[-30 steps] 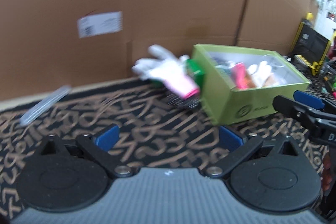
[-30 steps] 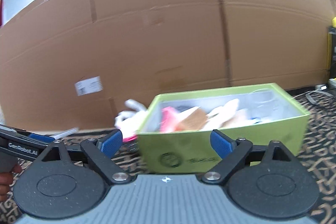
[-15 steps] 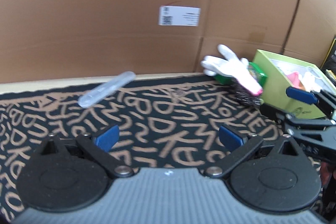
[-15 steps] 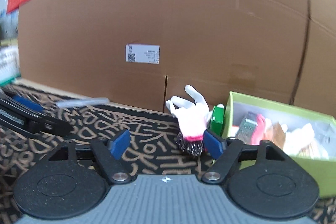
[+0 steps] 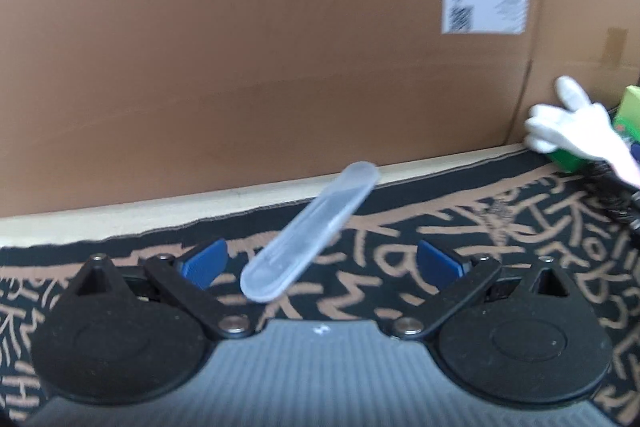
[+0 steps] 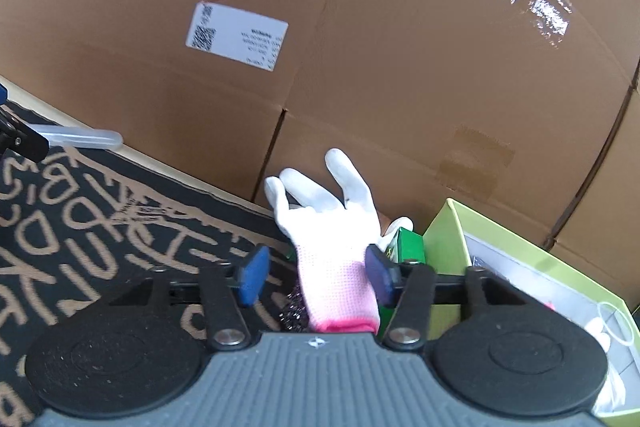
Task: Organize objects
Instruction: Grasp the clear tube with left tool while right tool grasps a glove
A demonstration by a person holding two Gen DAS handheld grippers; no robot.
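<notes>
one clear elongated plastic case lies slantwise on the black mat with tan lettering, near the mat's far edge, where the brown cardboard wall stands. the left gripper has its blue pads spread wide apart, the case's near end between them but touching neither. one white knit glove with a pink cuff lies by the same far edge, its fingers raised against the cardboard and its cuff between the right gripper's blue pads; those pads stand apart, the right one close against the cuff, and whether it touches cannot be told.

only the right wrist view shows one lime-green open box just right of the glove, with a dark green carton wedged between them, a dark sparkly item under the cuff, and a clear round container plus pale, blurred items inside the box. the left wrist view shows only a sliver of the green things at its right edge. one white shipping label is stuck on the cardboard, seen in both views.
</notes>
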